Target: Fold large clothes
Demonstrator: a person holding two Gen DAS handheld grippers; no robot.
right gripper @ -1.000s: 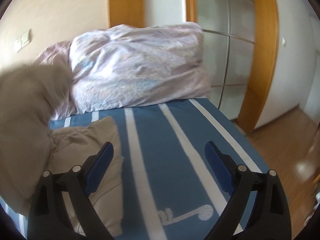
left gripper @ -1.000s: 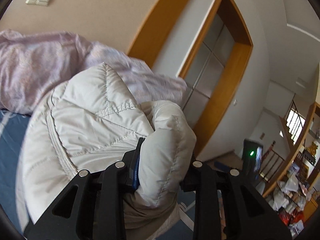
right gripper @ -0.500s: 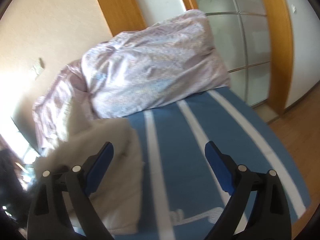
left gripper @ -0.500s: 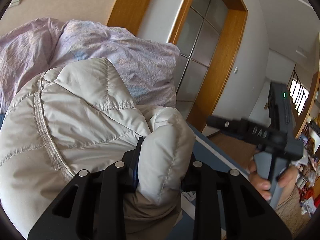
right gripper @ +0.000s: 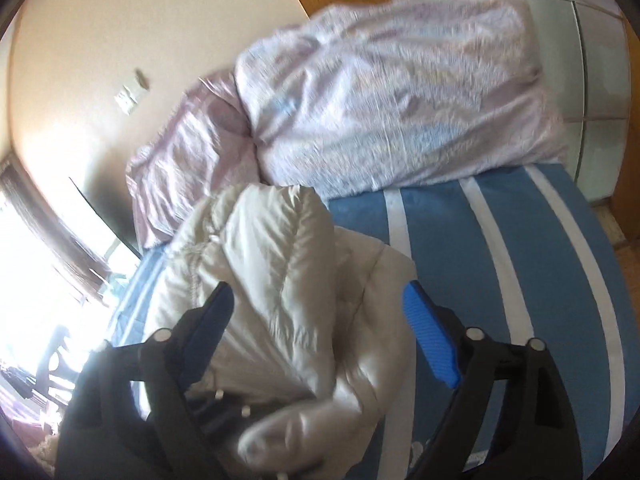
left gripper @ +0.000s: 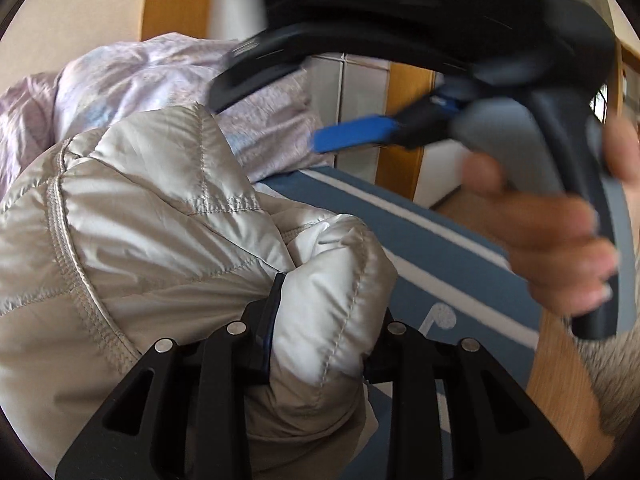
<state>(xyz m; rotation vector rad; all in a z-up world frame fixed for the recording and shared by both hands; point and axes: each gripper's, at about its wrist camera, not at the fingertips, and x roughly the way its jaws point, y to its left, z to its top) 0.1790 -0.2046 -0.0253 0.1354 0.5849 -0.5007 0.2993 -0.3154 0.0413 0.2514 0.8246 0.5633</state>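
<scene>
I am mid-fold: my left gripper is clamped on a puffy bunch of the quilted jacket — cream, shiny, stitched in panels — holding it above the striped blue bed, near the pillows at its head. My right gripper hovers over the jacket, jaws closing, pads not touching it. Next, I judge, it needs a second hold.

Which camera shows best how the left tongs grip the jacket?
The left wrist view. There the left tongs are shut on a puffy fold of the jacket, close up and sharp. The right wrist view shows more of the jacket lying on the bed, but blurred, with that grip half hidden low in the frame.
</scene>
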